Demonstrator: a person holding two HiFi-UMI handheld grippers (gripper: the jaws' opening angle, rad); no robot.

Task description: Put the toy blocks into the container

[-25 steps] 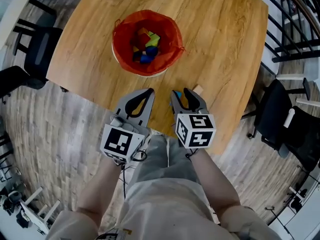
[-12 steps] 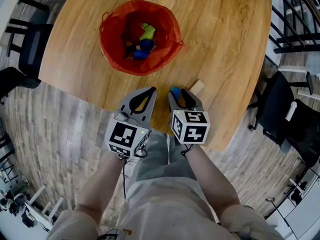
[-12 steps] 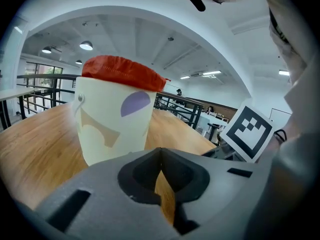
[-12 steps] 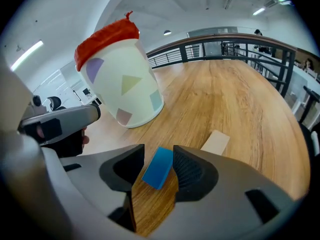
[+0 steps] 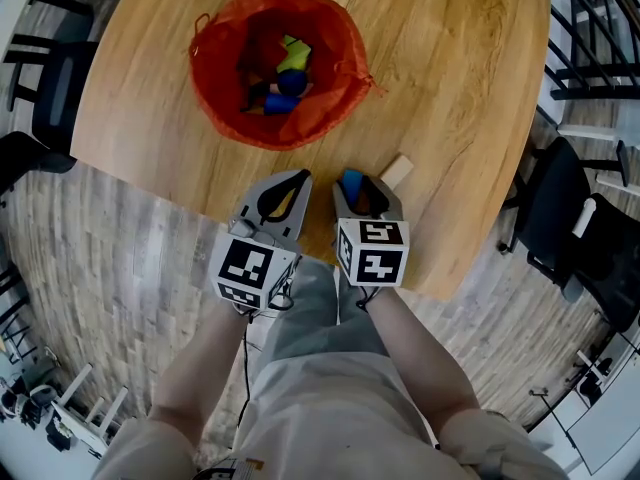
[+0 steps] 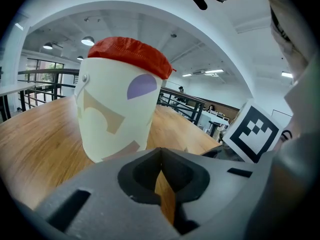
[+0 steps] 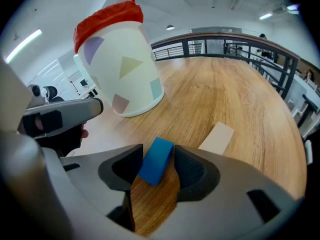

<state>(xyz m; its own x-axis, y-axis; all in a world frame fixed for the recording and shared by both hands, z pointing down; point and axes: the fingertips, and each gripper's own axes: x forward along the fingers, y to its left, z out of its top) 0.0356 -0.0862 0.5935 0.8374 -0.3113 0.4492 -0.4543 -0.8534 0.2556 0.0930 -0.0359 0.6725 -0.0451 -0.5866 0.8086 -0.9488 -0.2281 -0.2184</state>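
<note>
hand-held gripper [image 7: 158, 153] | jaws just opened wider | blue block [image 7: 155, 163] between

Worktop [image 5: 450, 88]: one, wood-grain.

Container [image 5: 340, 43]: one, a white tub with a red liner.

Tongs: two, left tongs [image 5: 300, 176] and right tongs [image 5: 364, 186]. The right pair's jaws have just been opening, with one block between them.

Marker cubes: two, left cube [image 5: 252, 268] and right cube [image 5: 371, 252].

Toy blocks outside the container: two. One blue block [image 7: 156, 160] sits between the right jaws. One pale wooden block [image 7: 216, 137] lies just beside it.

Toy blocks inside the container: at least three show, one yellow-green block [image 5: 293, 56] and two dark blue blocks [image 5: 292, 81]. More lie beneath in shadow, number unclear.

Black chairs: at least two, left chair [image 5: 55, 88] and right chair [image 5: 560, 218].
</note>
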